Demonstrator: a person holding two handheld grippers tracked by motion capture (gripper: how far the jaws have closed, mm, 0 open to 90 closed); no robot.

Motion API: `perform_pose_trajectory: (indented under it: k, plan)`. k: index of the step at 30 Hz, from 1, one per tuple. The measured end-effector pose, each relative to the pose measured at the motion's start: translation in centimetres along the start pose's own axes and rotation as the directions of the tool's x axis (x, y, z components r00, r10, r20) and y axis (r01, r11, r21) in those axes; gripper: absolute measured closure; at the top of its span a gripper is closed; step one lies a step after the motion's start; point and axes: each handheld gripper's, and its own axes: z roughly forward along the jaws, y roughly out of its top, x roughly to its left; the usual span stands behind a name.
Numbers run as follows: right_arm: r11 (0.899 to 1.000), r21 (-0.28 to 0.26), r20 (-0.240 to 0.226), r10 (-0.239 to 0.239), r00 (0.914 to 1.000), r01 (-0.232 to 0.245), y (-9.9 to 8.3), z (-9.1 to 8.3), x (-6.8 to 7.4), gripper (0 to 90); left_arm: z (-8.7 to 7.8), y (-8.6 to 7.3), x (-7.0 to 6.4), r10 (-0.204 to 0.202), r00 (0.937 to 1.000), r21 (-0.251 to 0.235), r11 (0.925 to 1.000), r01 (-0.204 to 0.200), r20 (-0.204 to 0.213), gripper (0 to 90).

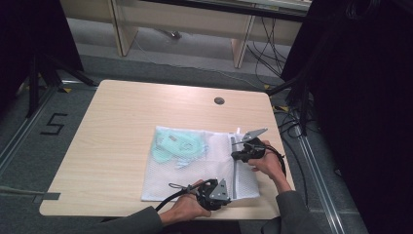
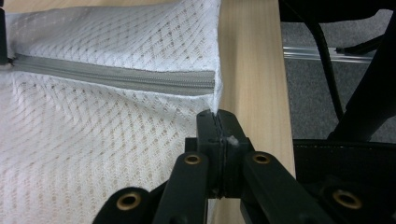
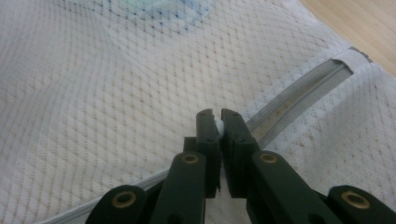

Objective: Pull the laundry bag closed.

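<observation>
A white mesh laundry bag lies flat on the wooden table, with a mint-green garment inside its far left part. A grey zipper runs down the bag's right side. My left gripper is at the bag's near right corner. In the left gripper view, the left gripper is shut on the mesh edge just past the zipper end. My right gripper is at the zipper's far part. The right gripper pinches a small white tab beside the zipper.
The table's right edge runs close beside the left gripper, with black cables and grey floor beyond it. A round grommet hole sits near the table's far edge. Bare tabletop stretches left of the bag.
</observation>
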Motion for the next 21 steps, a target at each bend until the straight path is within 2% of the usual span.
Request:
perform_pose_trajectory:
  k: [1, 2, 3, 6, 7, 8, 9, 12, 13, 14, 16, 17, 18, 19, 20, 21]
  plan:
    - [1.000, 0.000, 0.005, 0.000, 1.0000, 0.000, 0.0, 0.0, -0.1, 86.8, -0.1, 0.1, 0.1, 0.016, 0.9999, 0.002, 0.9999, -0.016, -0.001, 89.3]
    - [1.000, -0.020, 0.001, 0.008, 1.0000, -0.008, 0.0, 0.2, -0.2, 86.8, -0.1, 0.1, 0.1, 0.003, 1.0000, 0.000, 1.0000, -0.003, -0.003, 89.3]
    - [1.000, -0.014, -0.002, 0.024, 0.9997, -0.024, 0.0, 0.3, -0.1, 86.9, -0.1, 0.1, 0.1, 0.001, 1.0000, 0.001, 1.0000, -0.001, 0.004, 89.3]
    - [1.000, 0.006, 0.003, 0.007, 1.0000, -0.007, 0.1, 0.4, -0.5, 86.8, 0.0, 0.0, 0.2, 0.000, 1.0000, 0.002, 1.0000, 0.000, 0.000, 89.3]
    - [1.000, 0.006, 0.002, 0.012, 0.9999, -0.012, 0.1, 0.4, -0.5, 86.9, 0.0, 0.1, 0.2, 0.012, 0.9999, 0.005, 0.9999, -0.012, 0.000, 89.3]
    - [1.000, -0.001, 0.010, 0.000, 0.9999, 0.000, 0.2, 0.4, -0.6, 86.8, 0.0, 0.0, 0.1, -0.003, 1.0000, -0.005, 1.0000, 0.003, -0.006, 89.3]
    - [1.000, -0.020, 0.009, 0.009, 0.9999, -0.009, 0.2, 0.5, -0.5, 86.8, 0.0, 0.1, 0.2, 0.020, 0.9998, -0.008, 0.9998, -0.020, -0.008, 89.3]
    - [1.000, 0.010, 0.014, 0.022, 0.9997, -0.022, 0.4, 0.2, -0.6, 86.9, -0.1, 0.1, 0.3, 0.030, 0.9995, -0.003, 0.9995, -0.031, -0.012, 89.3]
    - [1.000, -0.016, 0.025, -0.002, 0.9997, 0.003, 0.4, 0.5, -0.7, 86.8, -0.1, 0.1, 0.3, 0.020, 0.9997, -0.003, 0.9998, -0.020, -0.011, 89.3]
    - [1.000, -0.013, 0.018, 0.006, 0.9998, -0.006, 0.4, 0.6, -0.7, 86.8, -0.1, 0.1, 0.1, -0.001, 0.9999, -0.007, 1.0000, 0.001, -0.011, 89.3]
    - [1.000, -0.007, 0.014, 0.009, 0.9999, -0.009, 0.4, 0.7, -0.8, 86.8, -0.1, 0.1, 0.1, -0.012, 0.9999, -0.008, 0.9999, 0.012, -0.009, 89.3]
    - [1.000, -0.013, 0.024, 0.002, 0.9997, -0.002, 0.4, 0.7, -0.9, 86.8, -0.1, 0.1, 0.2, -0.003, 1.0000, 0.002, 1.0000, 0.003, -0.008, 89.3]
    - [1.000, 0.011, 0.028, 0.023, 0.9993, -0.023, 0.5, 0.6, -0.9, 86.8, -0.1, 0.0, 0.2, -0.006, 1.0000, 0.001, 1.0000, 0.006, -0.005, 89.3]
    - [1.000, -0.006, 0.024, 0.005, 0.9997, -0.005, 0.5, 0.7, -1.1, 86.8, 0.0, 0.0, 0.1, 0.001, 1.0000, 0.001, 1.0000, -0.001, -0.004, 89.3]
    - [1.000, -0.015, 0.023, 0.007, 0.9997, -0.007, 0.6, 0.9, -1.2, 86.9, 0.0, 0.1, 0.0, -0.003, 1.0000, -0.004, 1.0000, 0.003, -0.005, 89.3]
    - [0.999, -0.015, 0.035, 0.030, 0.9989, -0.030, 0.6, 1.0, -1.2, 86.9, 0.0, 0.1, 0.1, 0.010, 0.9999, -0.004, 0.9999, -0.010, -0.005, 89.3]
